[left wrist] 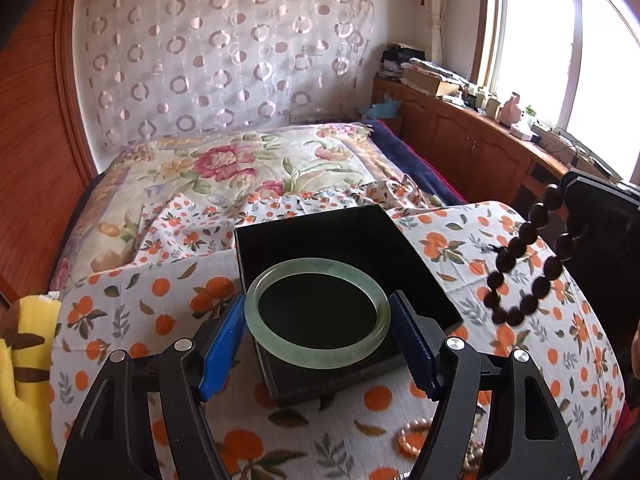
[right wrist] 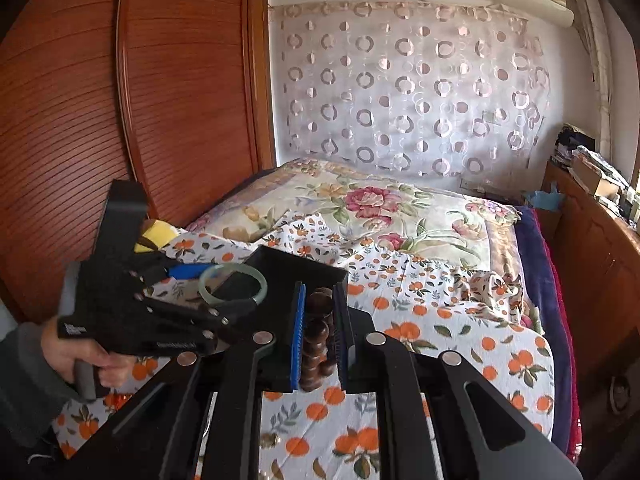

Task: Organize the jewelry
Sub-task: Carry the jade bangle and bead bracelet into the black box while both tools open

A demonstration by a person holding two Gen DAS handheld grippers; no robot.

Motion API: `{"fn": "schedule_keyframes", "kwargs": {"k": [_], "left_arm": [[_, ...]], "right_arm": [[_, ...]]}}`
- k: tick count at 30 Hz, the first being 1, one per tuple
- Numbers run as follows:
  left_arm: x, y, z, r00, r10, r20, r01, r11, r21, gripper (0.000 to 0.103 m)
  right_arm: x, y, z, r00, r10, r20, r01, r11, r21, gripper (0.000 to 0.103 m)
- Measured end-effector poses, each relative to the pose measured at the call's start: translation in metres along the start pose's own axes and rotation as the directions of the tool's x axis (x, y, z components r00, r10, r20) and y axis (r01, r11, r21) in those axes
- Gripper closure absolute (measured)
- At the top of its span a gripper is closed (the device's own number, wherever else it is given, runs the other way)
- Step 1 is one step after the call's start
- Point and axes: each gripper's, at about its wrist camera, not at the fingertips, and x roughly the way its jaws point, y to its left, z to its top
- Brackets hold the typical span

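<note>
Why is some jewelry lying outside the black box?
It has not been sorted yet: a peach bead bracelet lies loose on the orange-print cloth, near the black box. Nothing looks broken or spilled.

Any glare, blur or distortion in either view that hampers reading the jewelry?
Left wrist view: window blown out white, fisheye bends the room's edges, jade bangle sharp, bead bracelet's lowest beads slightly smeared. Right wrist view: even light, beads dark but readable.

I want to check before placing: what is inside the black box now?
The black box shows only its dark lining; no jewelry is visible inside. The jade bangle, held by the left claw, hides part of the floor.
</note>
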Motion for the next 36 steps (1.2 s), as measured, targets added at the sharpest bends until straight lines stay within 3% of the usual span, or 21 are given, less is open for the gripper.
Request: {"fn": "schedule_keyframes", "kwargs": {"k": [5,8,19,27,36], "left_arm": [[0.006,0.002,0.004,1.000,-0.005,0.000,0.005,1.000,-0.008,0.034],[0.001,0.005,0.005,0.999,-0.025,0.028,0.026,0.999,-0.023,0.025],[-0.026,0.029,-0.014,1.000,0.002,0.031,-0.001,0.999,-0.042,0.024],[-0.049,0.040,-0.042,1.000,-0.003,0.015,0.003,1.000,-0.026,0.024],[-0.070,0.037,-0.076,1.000,-0.019,0.002,0.019,1.000,-0.020,0.024]], "right_arm": [[0.015,0.001,0.010,1.000,0.030,0.006,-0.030,1.000,0.002,0.088],[0.022,0.003,0.017,0.999,0.043,0.016,-0.043,0.999,0.001,0.088],[0.041,0.016,0.034,0.993,0.113,0.027,-0.114,0.993,0.014,0.088],[0.063,0.026,0.017,0.995,0.086,-0.055,-0.085,0.996,0.013,0.083],[0.041,0.032,-0.020,0.995,0.081,-0.059,-0.081,0.997,0.004,0.083]]}}
